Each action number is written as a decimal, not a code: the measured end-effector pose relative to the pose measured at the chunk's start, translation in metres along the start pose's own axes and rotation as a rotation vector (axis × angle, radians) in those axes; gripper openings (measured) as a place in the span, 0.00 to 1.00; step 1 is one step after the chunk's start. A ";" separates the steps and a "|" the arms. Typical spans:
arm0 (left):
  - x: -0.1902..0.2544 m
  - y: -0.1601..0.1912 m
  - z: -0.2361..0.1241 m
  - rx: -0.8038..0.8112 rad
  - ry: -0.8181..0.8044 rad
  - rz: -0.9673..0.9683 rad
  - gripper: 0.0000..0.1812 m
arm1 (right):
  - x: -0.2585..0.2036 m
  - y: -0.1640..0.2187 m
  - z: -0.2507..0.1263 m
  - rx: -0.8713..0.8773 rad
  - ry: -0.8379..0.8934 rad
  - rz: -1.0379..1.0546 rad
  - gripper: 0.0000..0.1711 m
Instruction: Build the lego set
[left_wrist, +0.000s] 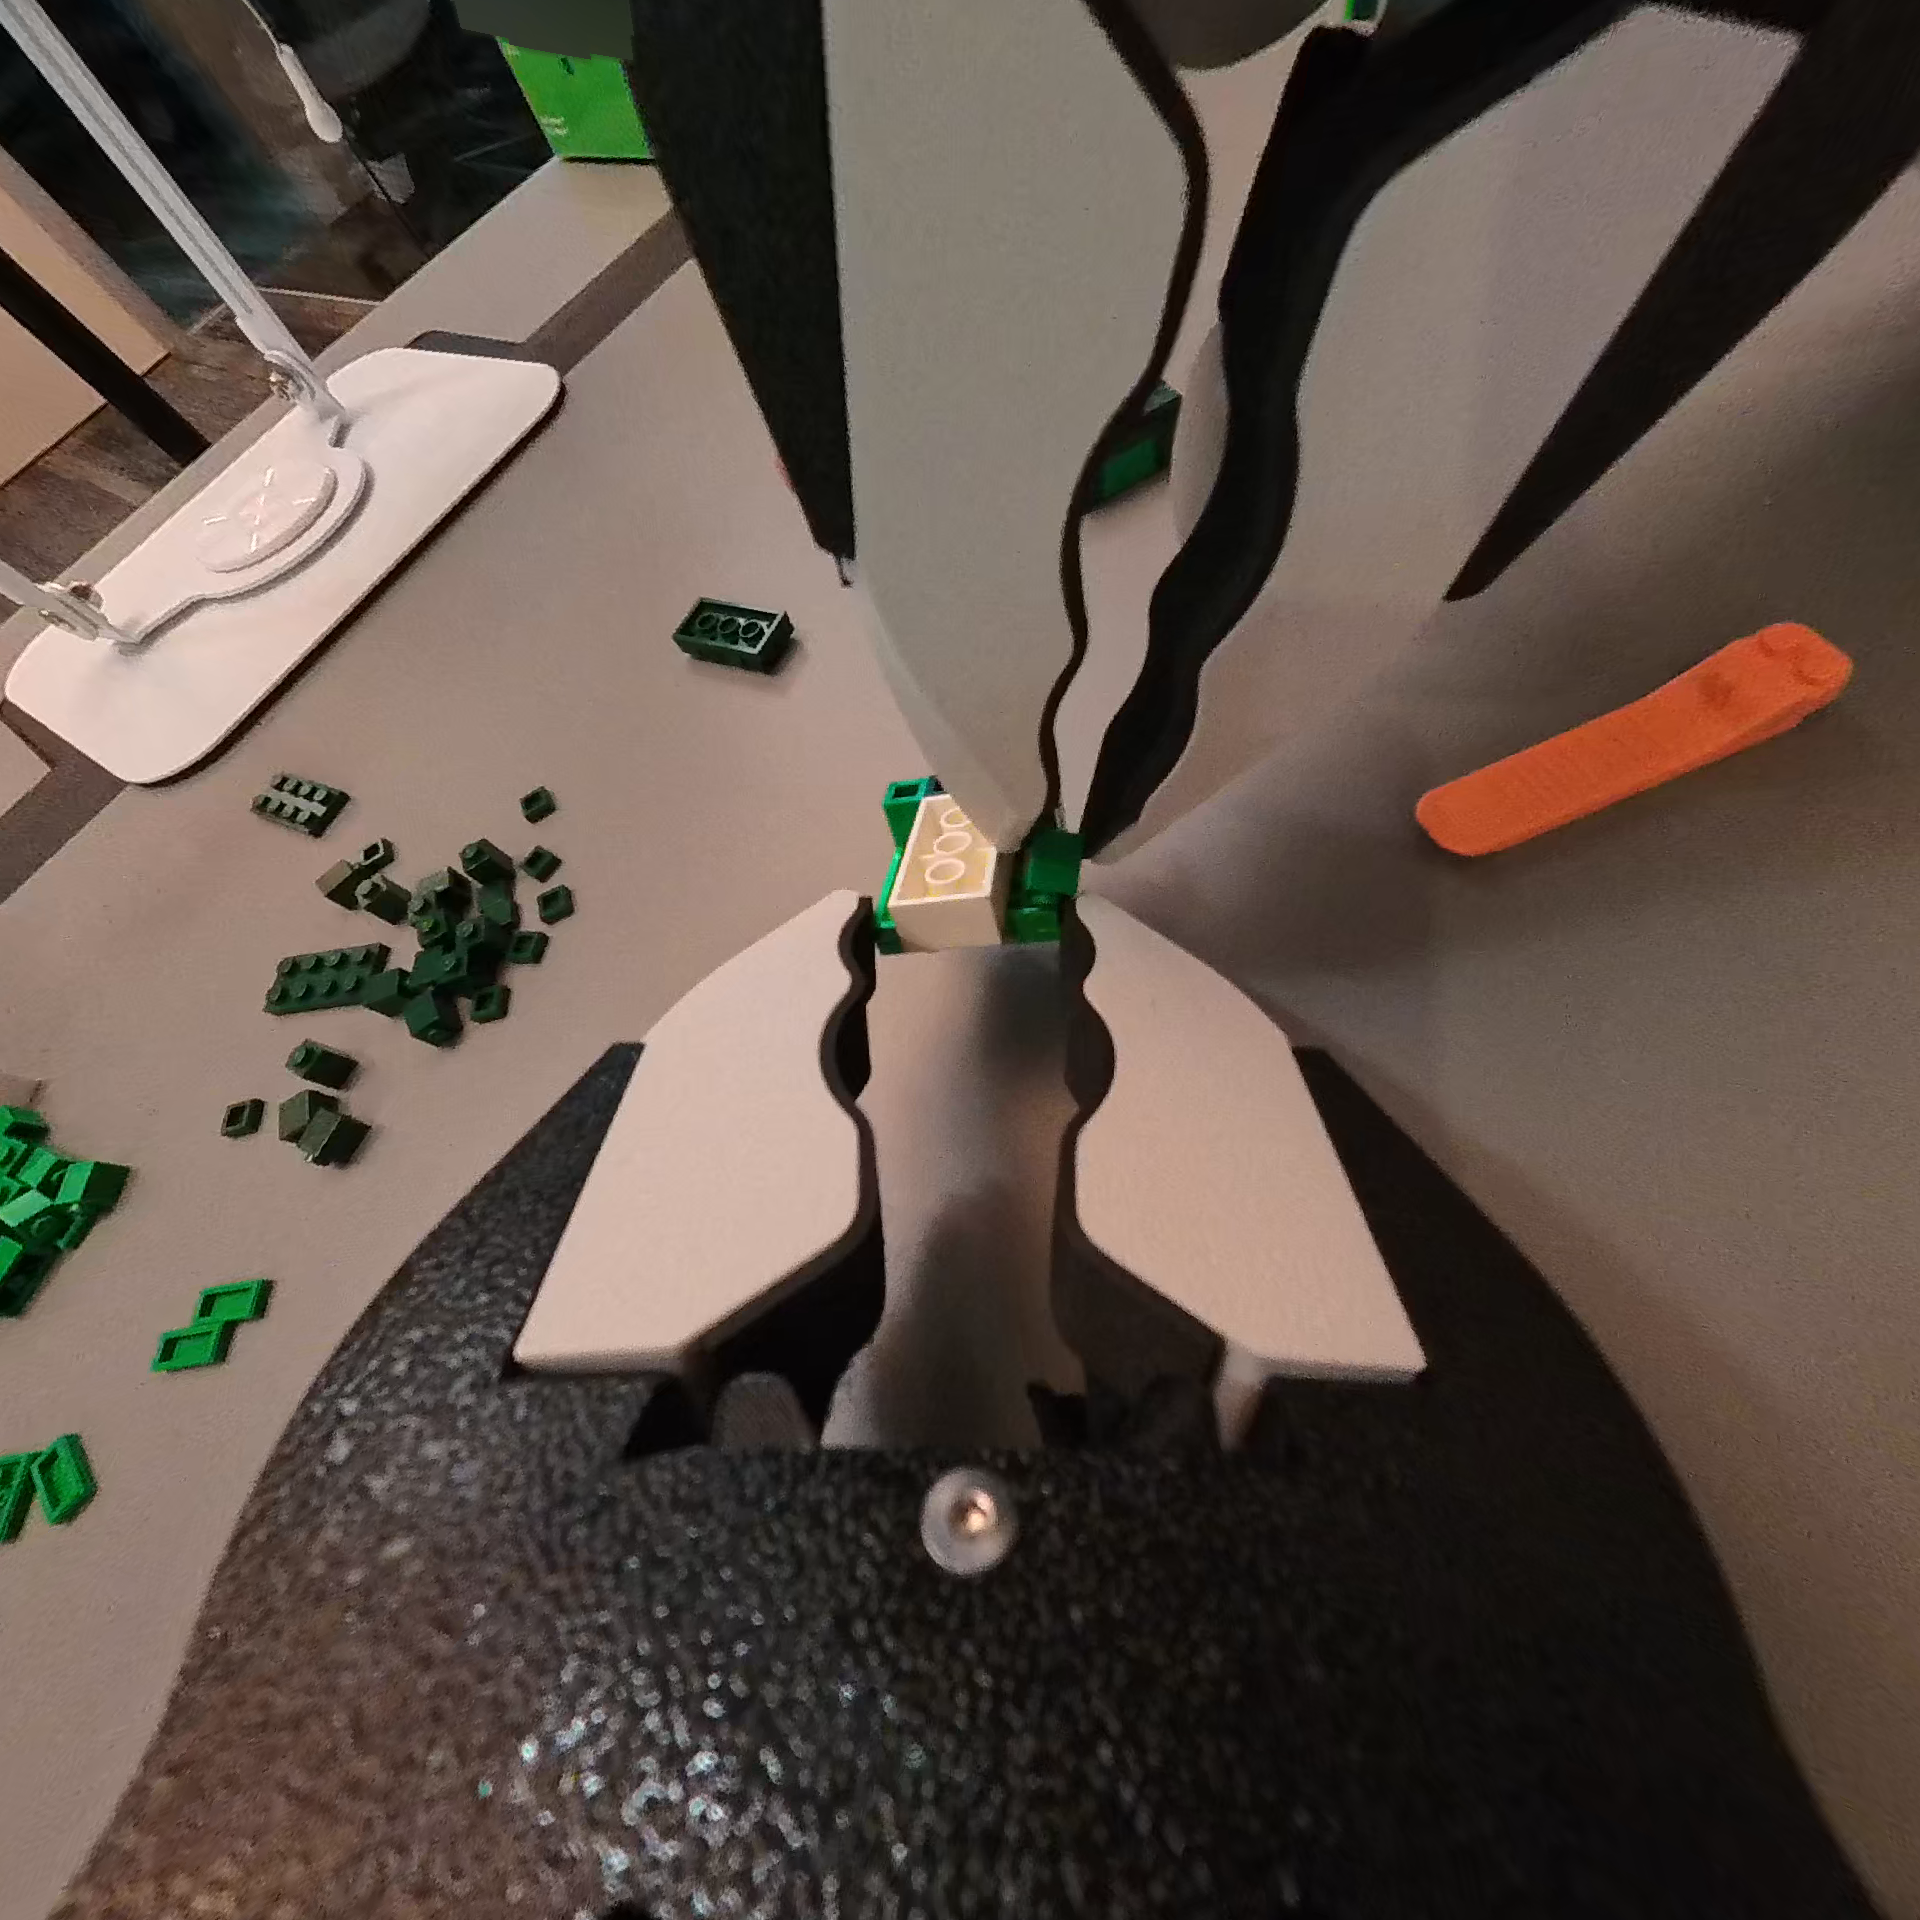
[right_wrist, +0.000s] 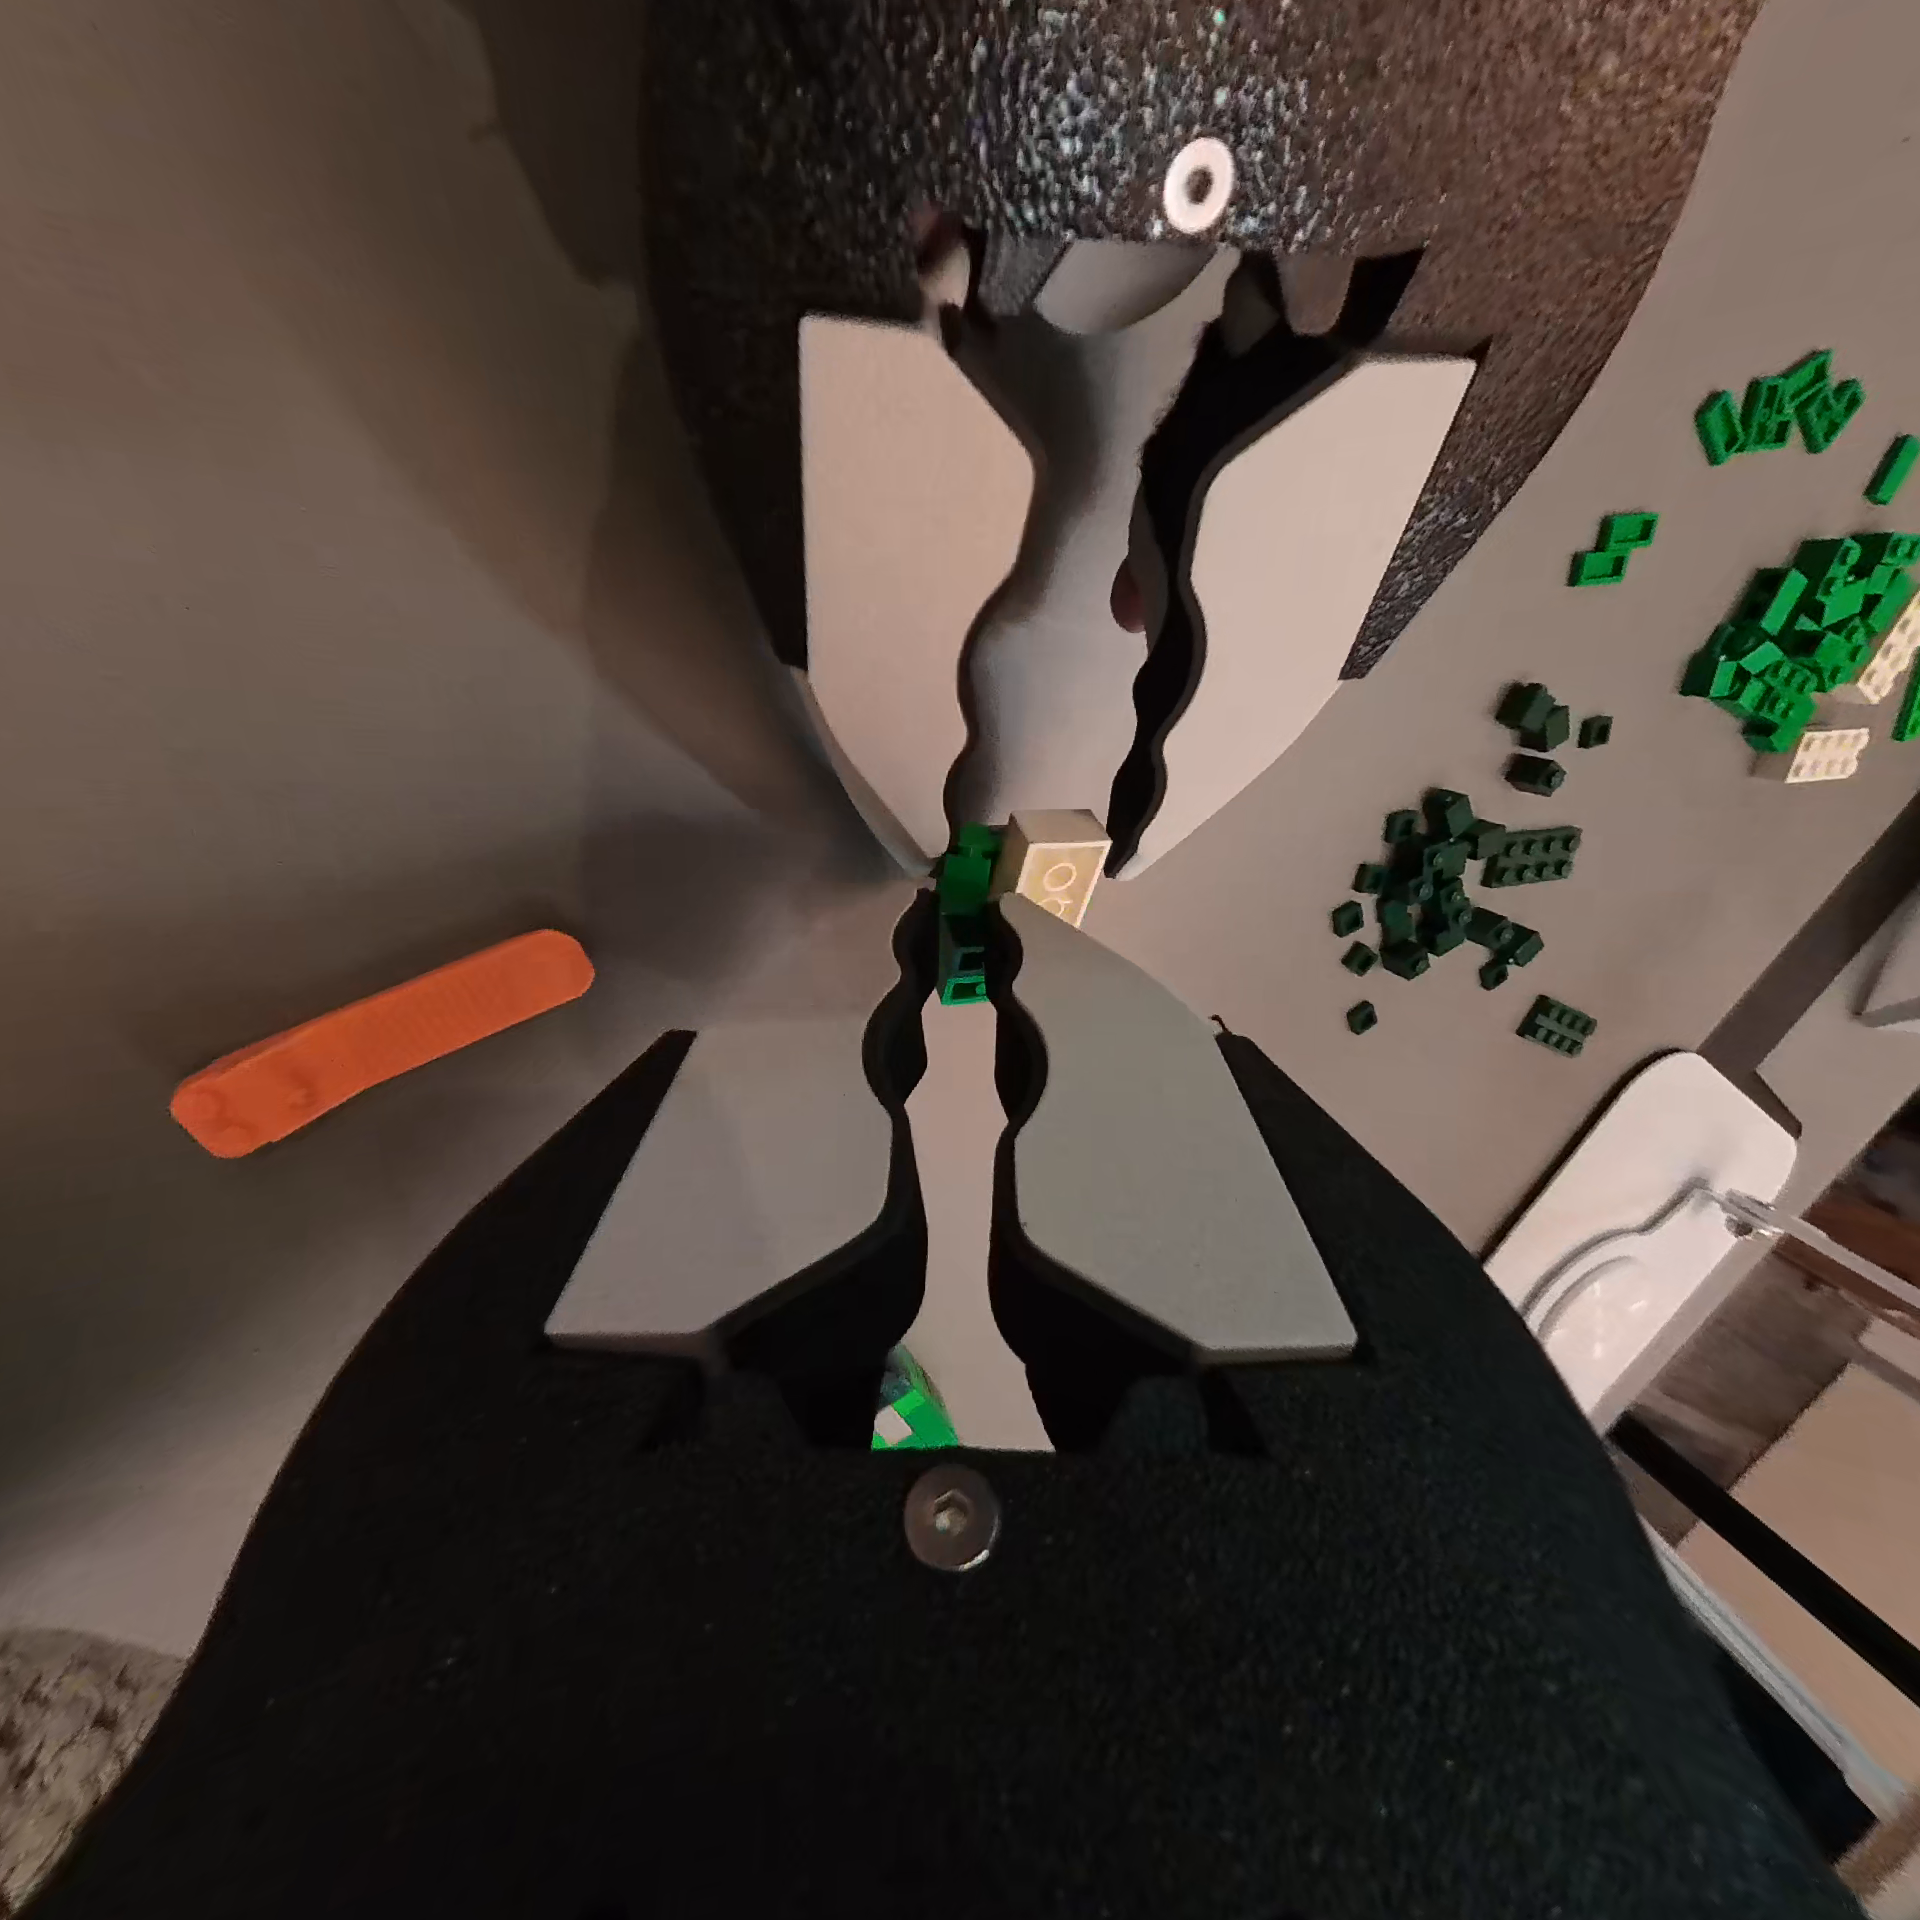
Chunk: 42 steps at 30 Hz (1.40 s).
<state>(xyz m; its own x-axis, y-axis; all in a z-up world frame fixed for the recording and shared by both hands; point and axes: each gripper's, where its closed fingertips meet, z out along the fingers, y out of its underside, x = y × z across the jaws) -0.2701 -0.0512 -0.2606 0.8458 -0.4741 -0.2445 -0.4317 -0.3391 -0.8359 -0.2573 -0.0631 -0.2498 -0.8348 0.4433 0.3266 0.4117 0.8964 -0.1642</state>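
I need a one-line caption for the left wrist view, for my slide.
Two grippers meet tip to tip on a small white-and-green lego assembly, loose green bricks and an orange brick separator alongside.

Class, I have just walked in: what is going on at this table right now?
Two hand-held grippers meet tip to tip over a grey table. The left gripper holds a small assembly of white and green bricks, and the right gripper pinches its green end, seemingly pressing pieces together. Loose dark green bricks and an orange brick separator lie nearby, untouched.
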 end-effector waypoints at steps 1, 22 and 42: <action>0.000 0.000 0.000 0.000 0.000 -0.001 0.19 | 0.000 0.000 0.000 0.005 0.000 0.003 0.04; -0.004 -0.003 -0.003 0.031 0.016 -0.071 0.19 | -0.002 0.006 -0.005 -0.069 0.019 -0.034 0.04; -0.001 -0.001 -0.002 0.009 0.029 -0.064 0.19 | -0.004 -0.002 -0.008 -0.083 -0.003 -0.008 0.04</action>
<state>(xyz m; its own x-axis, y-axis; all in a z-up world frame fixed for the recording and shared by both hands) -0.2714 -0.0518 -0.2590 0.8622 -0.4751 -0.1756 -0.3737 -0.3624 -0.8538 -0.2520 -0.0666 -0.2438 -0.8393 0.4361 0.3246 0.4337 0.8971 -0.0839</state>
